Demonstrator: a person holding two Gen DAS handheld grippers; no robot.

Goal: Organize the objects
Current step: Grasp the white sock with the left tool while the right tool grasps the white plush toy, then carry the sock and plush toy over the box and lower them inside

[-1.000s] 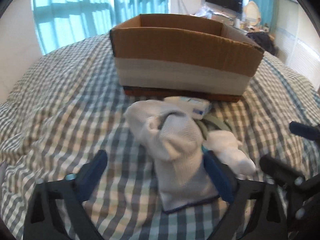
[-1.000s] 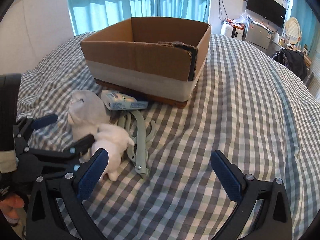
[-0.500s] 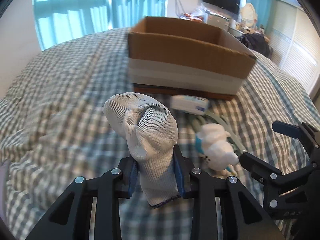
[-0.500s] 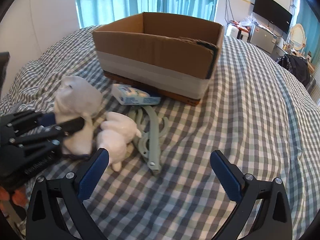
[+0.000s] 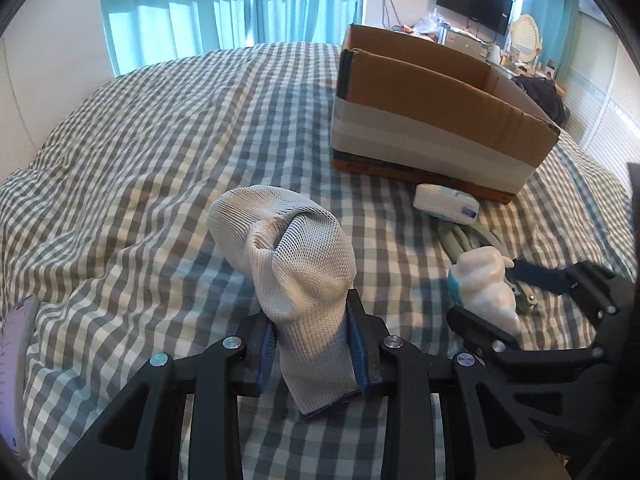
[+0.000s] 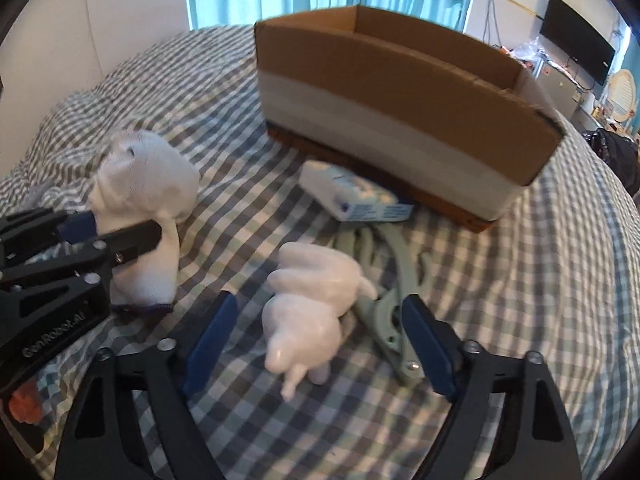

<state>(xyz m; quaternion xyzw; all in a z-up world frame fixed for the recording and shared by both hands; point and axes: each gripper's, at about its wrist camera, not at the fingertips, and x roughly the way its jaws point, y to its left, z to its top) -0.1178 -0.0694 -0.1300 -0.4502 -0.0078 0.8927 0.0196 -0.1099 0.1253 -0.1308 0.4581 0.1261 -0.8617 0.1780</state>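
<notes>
Sock [image 5: 294, 264], white mesh knit, was clamped at its cuff end between the 2 blue pads of the left gripper [image 5: 313, 354], its bunched toe end standing up above the jaws. In the right wrist view the same sock [image 6: 148, 204] showed at left, cuff edge down near the bedspread [image 6: 540, 280], with the left gripper [image 6: 110, 236] closed across it.

Surface was a bed with a grey-and-white checked bedspread [image 5: 160, 152], rumpled into folds at the left. A cardboard box [image 5: 436, 120], open-topped with a pale tape band round its lower wall, sat on the bed beyond the loose items. Just in front of its near wall lay a small white-and-blue pack [image 6: 354, 198]. Nearer the camera lay a pale green hanger [image 6: 400, 276], flat on the cloth, and a white plush toy [image 6: 316, 308] resting partly over it.

Room: teal curtains [image 5: 224, 4] over a bright window behind the bed, a dark TV [image 5: 474, 2] on the far wall, clutter on a counter below it.

Right gripper [image 6: 320, 344] was held low over the bed, jaws spread wide, one pad on each side of the plush toy; pads looked apart from the toy, holding nothing. From the left wrist view the right gripper [image 5: 504, 292] came in from the right edge, 1 finger on either side of the toy [image 5: 486, 284].
</notes>
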